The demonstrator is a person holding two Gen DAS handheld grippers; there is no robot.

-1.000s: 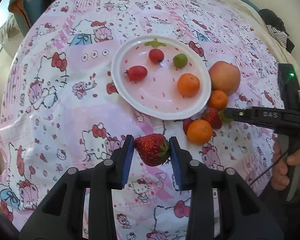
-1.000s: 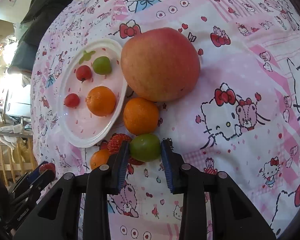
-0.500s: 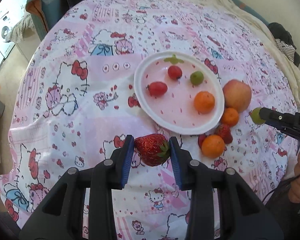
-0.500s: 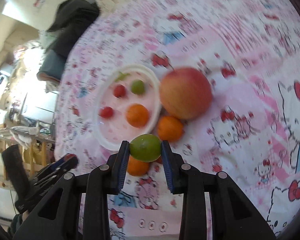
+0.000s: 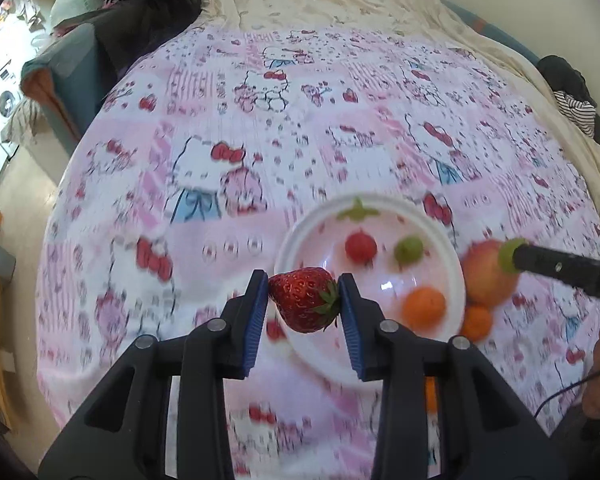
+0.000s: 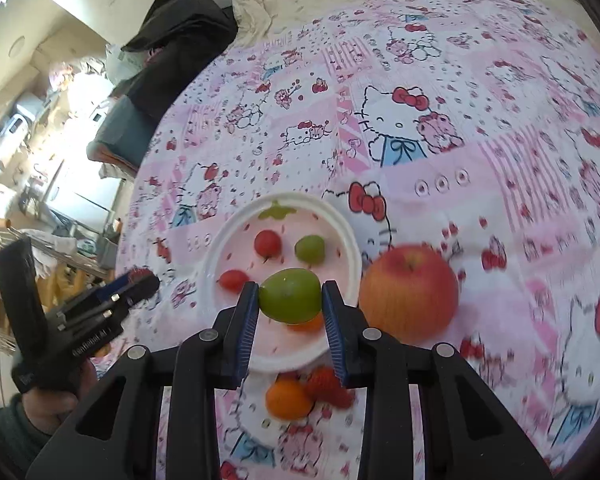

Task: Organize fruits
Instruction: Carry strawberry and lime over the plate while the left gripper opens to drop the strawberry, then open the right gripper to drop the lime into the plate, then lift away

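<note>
1. Red strawberry (image 5: pixel 306 305) clamped between the blue pads of the left gripper (image 5: pixel 303 312), tip toward the left pad, green leaves against the right pad.
2. Green fruit (image 6: pixel 290 295) pinched the same way in the right gripper (image 6: pixel 289 320), both pads pressing its sides.
3. Changed over the last second: green fruit lifted clear of the cloth (image 6: pixel 500 168), where it sat beside the oranges; now hanging over the near half of the plate (image 6: pixel 216 264).
4. Changed too: strawberry carried from over bare cloth to the plate's near-left rim, plate now just beyond the left fingertips; grip on both fruits unchanged.
5. On the plate, beyond the right fingertips: two small red fruits, a small green one, and an orange mostly hidden under the held fruit.
6. Off the plate: apple (image 6: pixel 408 292) to the right of the right fingers; an orange (image 6: pixel 288 400) and another strawberry (image 6: pixel 328 386) below the pads, close by the plate's near rim.
7. Meaning, as a judgement: both pickups done, both fruits near their drop; lowering and releasing onto free plate surface probably next.
8. Risk: round green fruit likely to roll, and two grippers crowding one plate.
</note>
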